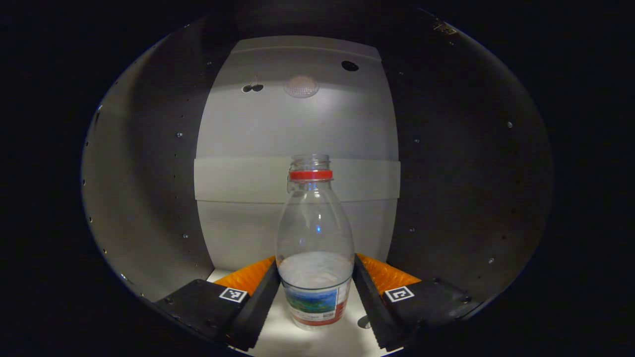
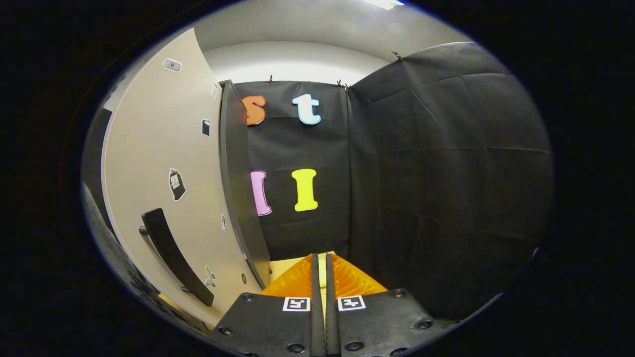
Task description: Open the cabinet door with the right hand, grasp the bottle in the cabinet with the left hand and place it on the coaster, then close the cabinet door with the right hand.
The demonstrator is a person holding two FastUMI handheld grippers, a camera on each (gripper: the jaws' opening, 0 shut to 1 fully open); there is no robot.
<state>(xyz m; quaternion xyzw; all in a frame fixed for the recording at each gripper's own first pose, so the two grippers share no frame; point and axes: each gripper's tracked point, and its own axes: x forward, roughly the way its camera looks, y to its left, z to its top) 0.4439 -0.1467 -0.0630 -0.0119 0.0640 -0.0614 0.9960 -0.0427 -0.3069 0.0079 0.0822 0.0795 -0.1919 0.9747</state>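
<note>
Currently: left gripper jaws spread around bottle, lower centre | right gripper jaws pressed together | risk: uncapped bottle tipped if nudged off-centre.

Clear bottle, red neck ring; beige cabinet door, black handle

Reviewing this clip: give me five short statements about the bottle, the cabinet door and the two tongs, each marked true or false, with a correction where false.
1. The bottle stands upright inside the cabinet. True.
2. The bottle has its cap screwed on. False: the neck is open, with just a red ring below it.
3. The left tongs have a finger on each side of the bottle. True.
4. The cabinet door is shut. False: it stands swung open, its dark handle free.
5. The right tongs grip the door handle. False: their fingers are together, holding nothing.
</note>
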